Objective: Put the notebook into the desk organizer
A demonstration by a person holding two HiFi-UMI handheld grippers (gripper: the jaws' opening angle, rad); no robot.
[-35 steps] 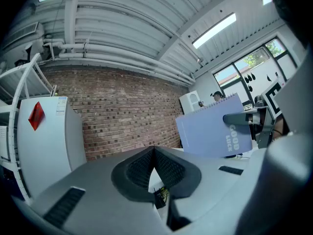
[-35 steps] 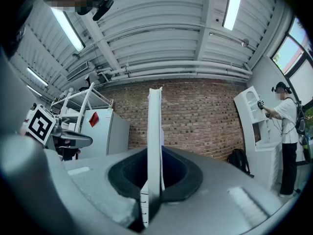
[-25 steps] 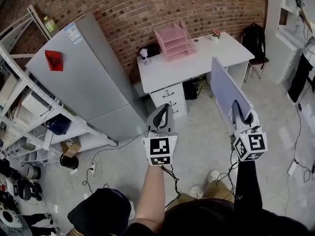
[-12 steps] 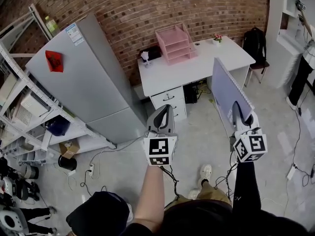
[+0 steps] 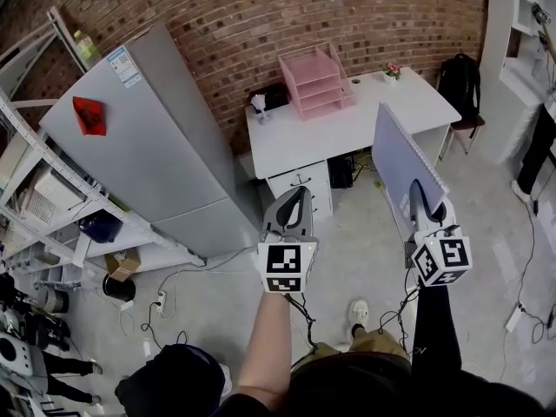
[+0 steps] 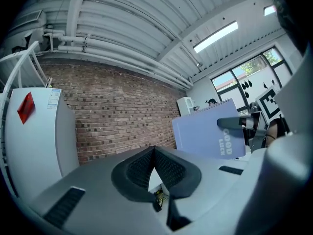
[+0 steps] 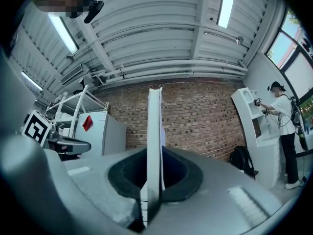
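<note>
Desk point(image 5: 347, 133) and pink organizer point(image 5: 317, 81) have drawn slightly nearer as the person walks toward them. Right gripper point(image 5: 420, 196) stays clamped on the upright notebook point(image 5: 395, 155), well short of the organizer. Left gripper point(image 5: 298, 193) is closed and empty.

The notebook point(image 5: 401, 159) is lavender, the desk organizer point(image 5: 315, 79) pink, the desk point(image 5: 347, 130) white.

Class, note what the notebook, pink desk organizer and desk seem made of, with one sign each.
The notebook: paper with a matte lilac card or plastic cover; wire spiral edge. The pink desk organizer: probably painted metal or plastic; thin-walled tiers. The desk: likely white laminated board; smooth top.
</note>
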